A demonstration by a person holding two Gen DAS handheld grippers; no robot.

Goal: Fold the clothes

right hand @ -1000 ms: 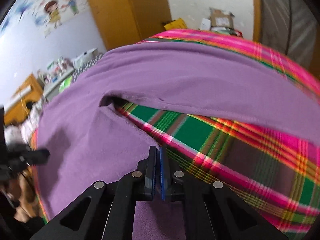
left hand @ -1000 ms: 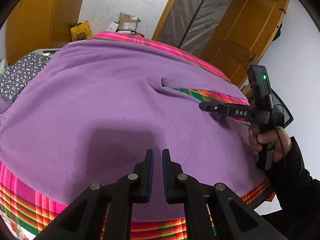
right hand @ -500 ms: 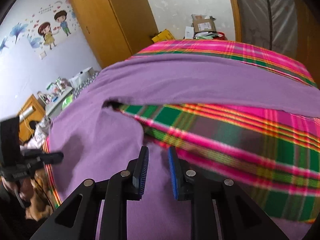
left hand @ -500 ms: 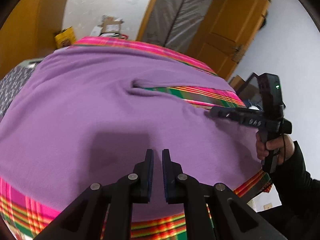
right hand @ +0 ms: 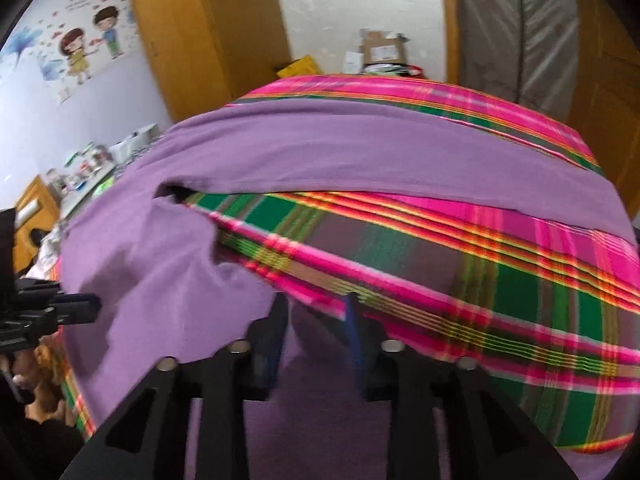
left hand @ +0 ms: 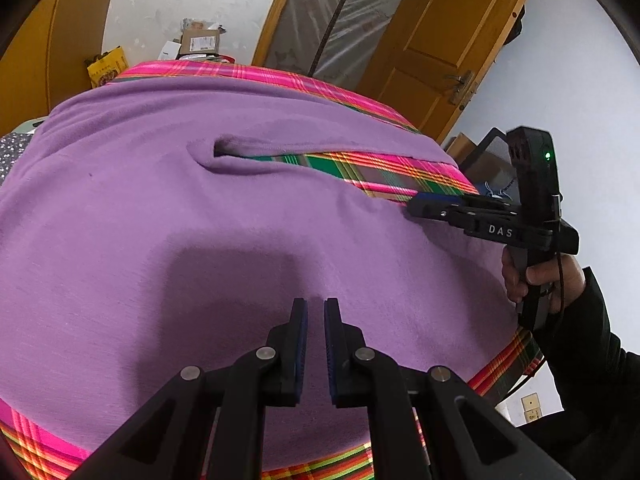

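Purple garment: spread flat on plaid bed cover. Left gripper: over garment's near hem, jaws slightly parted, empty. Right gripper: at garment's inner edge, jaws wide, empty. Step: likely pre-grasp. Next: pinch edge, fold over.

Bed spread with a pink-and-green plaid sheet, beyond the bed's far end a cardboard box and a yellow packet by the white wall, orange wooden door right of the bed, cartoon wall sticker left of it, plastic-covered panel
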